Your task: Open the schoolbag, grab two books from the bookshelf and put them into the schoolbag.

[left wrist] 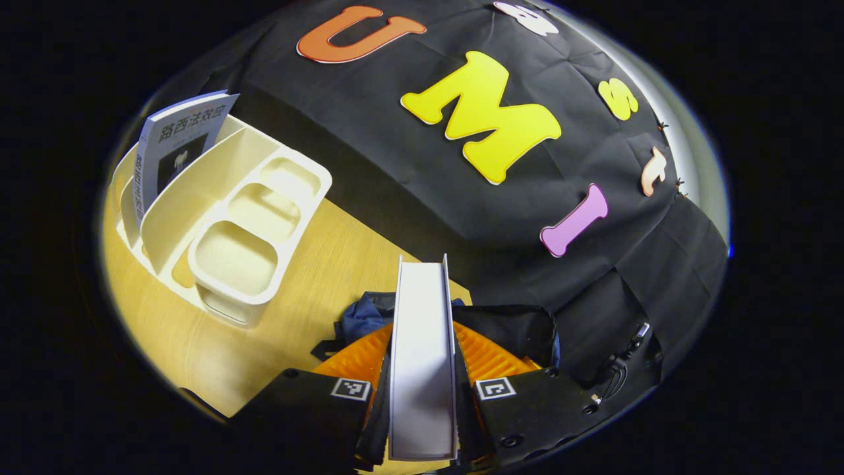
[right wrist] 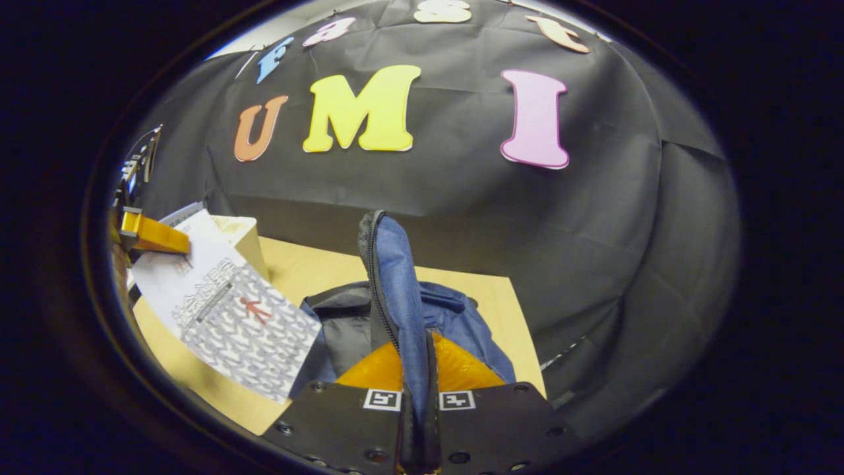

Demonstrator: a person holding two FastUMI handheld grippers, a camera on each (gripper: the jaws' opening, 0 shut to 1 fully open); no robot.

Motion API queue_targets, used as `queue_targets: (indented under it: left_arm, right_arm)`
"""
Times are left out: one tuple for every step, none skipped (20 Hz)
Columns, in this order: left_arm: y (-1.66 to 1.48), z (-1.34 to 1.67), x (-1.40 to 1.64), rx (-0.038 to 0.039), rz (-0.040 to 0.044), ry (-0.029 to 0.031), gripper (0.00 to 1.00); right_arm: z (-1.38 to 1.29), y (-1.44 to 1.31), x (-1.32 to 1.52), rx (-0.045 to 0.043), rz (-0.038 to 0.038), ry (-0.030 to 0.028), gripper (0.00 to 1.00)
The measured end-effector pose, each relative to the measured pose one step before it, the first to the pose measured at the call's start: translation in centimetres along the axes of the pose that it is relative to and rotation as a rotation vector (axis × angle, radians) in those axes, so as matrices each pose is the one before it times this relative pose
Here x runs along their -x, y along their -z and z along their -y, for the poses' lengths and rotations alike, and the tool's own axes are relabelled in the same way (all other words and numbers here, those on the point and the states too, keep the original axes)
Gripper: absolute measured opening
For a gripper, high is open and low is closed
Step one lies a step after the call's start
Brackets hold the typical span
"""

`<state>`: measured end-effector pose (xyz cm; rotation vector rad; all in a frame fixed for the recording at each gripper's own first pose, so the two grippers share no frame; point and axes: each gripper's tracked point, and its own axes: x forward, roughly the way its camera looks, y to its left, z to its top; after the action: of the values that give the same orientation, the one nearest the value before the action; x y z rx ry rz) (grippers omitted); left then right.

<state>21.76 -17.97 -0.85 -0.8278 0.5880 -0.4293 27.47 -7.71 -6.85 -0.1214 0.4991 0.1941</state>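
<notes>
The left gripper (left wrist: 422,389) is clamping a white-edged book (left wrist: 422,356) spine-down between its orange fingers, carrying it edge-on so it can slip into the dark blue fabric schoolbag (left wrist: 369,313) just beyond its tips. The right gripper (right wrist: 415,396) is pinching the bag's blue zippered flap (right wrist: 395,290) upright, holding the mouth open for that drop. Farther off to the left gripper's left, the cream plastic bookshelf (left wrist: 224,218) is keeping a second, grey-covered book (left wrist: 178,142) waiting.

Wall: black creased cloth backdrop (right wrist: 626,218) hangs behind, draping down past the desk's far edge.
Desk: pale wood-grain desk (left wrist: 316,264), warmly lit.
Light: bright pale strip (left wrist: 689,142) shows beside the cloth's edge.
</notes>
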Motion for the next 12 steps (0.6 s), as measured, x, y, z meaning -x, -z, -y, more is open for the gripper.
queue_targets:
  left_arm:
    - [0.164, 0.281, -1.141, 0.02855, 0.00189, 0.01480, 0.44]
    - [0.343, 0.433, -1.142, 0.03310, -0.00249, 0.02085, 0.44]
    - [0.533, 0.432, -1.204, 0.03609, -0.00361, 0.02345, 0.44]
    - [0.377, 0.213, -1.094, 0.03908, 0.00241, 0.01708, 0.44]
    - [0.140, 0.053, -1.180, 0.03161, 0.00878, 0.01447, 0.44]
    - [0.167, -0.156, -1.111, 0.02028, 0.01194, 0.00321, 0.44]
    - [0.340, -0.434, -1.113, 0.01889, 0.01306, -0.00264, 0.43]
    - [0.198, -0.418, -1.120, 0.02572, 0.01732, 0.00098, 0.44]
    - [0.438, -0.528, -0.995, 0.03326, 0.00866, 0.00167, 0.44]
    - [0.587, -0.850, -1.063, 0.02820, 0.01058, -0.00916, 0.44]
    - [0.809, -0.979, -1.082, 0.02380, 0.00514, -0.01666, 0.44]
    - [1.129, -0.367, -0.853, 0.01190, -0.00768, 0.00417, 0.44]
  right_arm:
    - [-0.102, -0.178, 0.123, 0.00562, 0.00317, -0.00076, 0.06]
    - [0.030, -0.005, -0.106, 0.00649, 0.00126, 0.00102, 0.06]
    - [-0.033, -0.090, 0.048, -0.00047, 0.00457, -0.00203, 0.06]
    - [-0.199, -0.195, 0.077, -0.01468, 0.00968, -0.00855, 0.06]
    - [-0.091, -0.061, 0.008, -0.01443, 0.00553, -0.00267, 0.06]
    - [0.170, 0.057, -0.027, -0.00652, 0.00652, 0.00694, 0.06]
    - [0.118, -0.092, 0.039, -0.00472, 0.00934, 0.00860, 0.06]
    - [-0.244, -0.061, 0.090, -0.00958, 0.00664, 0.00031, 0.06]
    - [-0.153, -0.224, 0.100, -0.01225, 0.00925, -0.00392, 0.06]
    - [-0.073, -0.122, 0.028, -0.00823, 0.00900, -0.00179, 0.06]
    - [-0.163, -0.092, 0.067, -0.00480, 0.00451, 0.00024, 0.06]
    - [-0.332, 0.039, -0.028, -0.00468, 0.00313, -0.00004, 0.06]
